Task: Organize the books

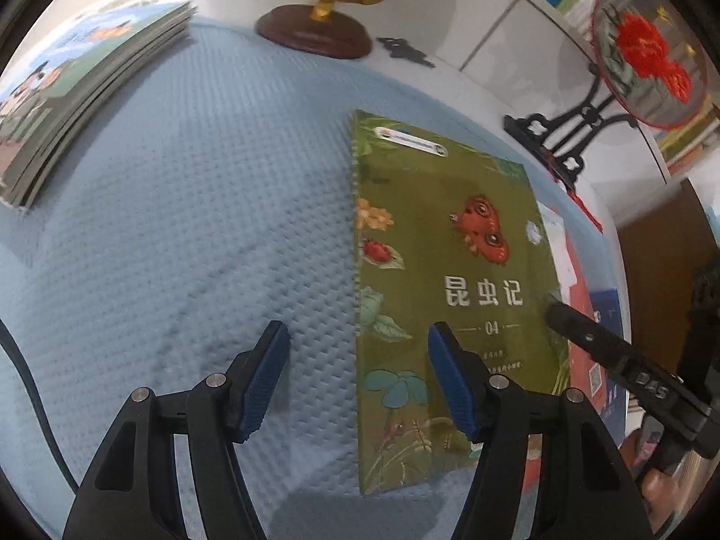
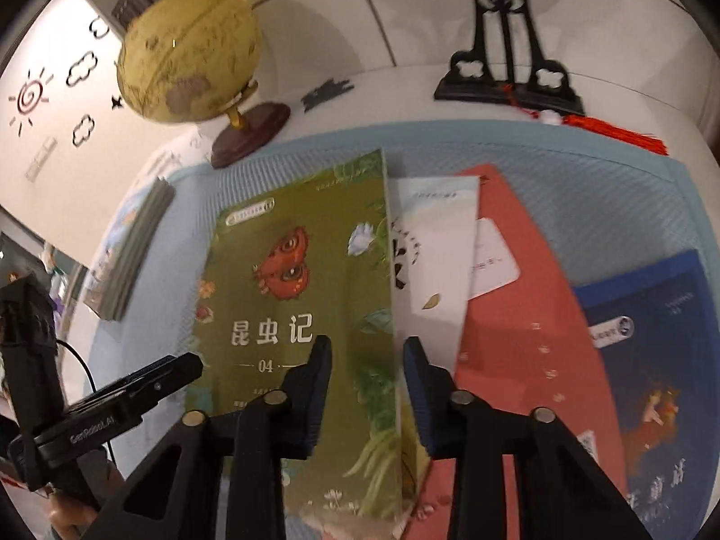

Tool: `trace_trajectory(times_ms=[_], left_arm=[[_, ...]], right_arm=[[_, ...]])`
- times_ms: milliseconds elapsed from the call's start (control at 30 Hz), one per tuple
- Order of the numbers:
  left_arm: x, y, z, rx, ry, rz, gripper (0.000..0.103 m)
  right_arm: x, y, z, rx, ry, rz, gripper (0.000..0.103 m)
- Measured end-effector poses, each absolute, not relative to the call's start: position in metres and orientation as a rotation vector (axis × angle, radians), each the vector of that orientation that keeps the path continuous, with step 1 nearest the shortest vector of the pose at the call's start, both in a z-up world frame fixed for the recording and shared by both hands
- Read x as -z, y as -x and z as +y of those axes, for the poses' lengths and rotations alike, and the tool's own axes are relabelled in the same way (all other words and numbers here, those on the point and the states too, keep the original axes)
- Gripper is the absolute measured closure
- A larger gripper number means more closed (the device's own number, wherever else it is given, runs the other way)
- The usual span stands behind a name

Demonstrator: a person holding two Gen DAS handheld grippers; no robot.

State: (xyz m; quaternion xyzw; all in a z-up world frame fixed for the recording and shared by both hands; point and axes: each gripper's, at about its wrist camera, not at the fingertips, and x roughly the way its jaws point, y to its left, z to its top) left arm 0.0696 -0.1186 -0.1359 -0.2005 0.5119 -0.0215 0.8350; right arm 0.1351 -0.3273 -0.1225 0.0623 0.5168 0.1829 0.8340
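Observation:
A green book with a butterfly on its cover (image 1: 450, 288) lies on the blue mat (image 1: 180, 225); it also shows in the right wrist view (image 2: 306, 279). It rests partly on a white book (image 2: 432, 252), a red book (image 2: 531, 315) and a dark blue book (image 2: 652, 360). My left gripper (image 1: 355, 360) is open, its fingers astride the green book's left edge. My right gripper (image 2: 366, 382) is open over the book's right edge; one of its fingers (image 1: 585, 337) shows in the left wrist view. A stack of thin books (image 1: 85, 90) lies at the far left.
A globe on a wooden base (image 2: 193, 58) stands at the back of the white desk. A black ornamental stand (image 2: 508, 72) with a red embroidered fan (image 1: 648, 54) and a red tassel (image 2: 616, 135) stands at the back right. Shelves with books are behind.

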Motion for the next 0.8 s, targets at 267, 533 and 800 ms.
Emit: trace_trajectory(times_ms=[267, 533, 800], left_arm=[[0.128, -0.058, -0.135, 0.194, 0.405, 1.097, 0.041], [0.108, -0.046, -0.191, 0.346, 0.434, 1.093, 0.040], [0.121, -0.039, -0.251, 0.347, 0.384, 1.119, 0.047]], right_arm=[[0.122, -0.120, -0.332, -0.406, -0.110, 1.121, 0.074], [0.093, -0.090, -0.397, -0.358, -0.172, 1.085, 0.074], [0.118, -0.080, -0.477, -0.270, -0.218, 1.173, 0.074]])
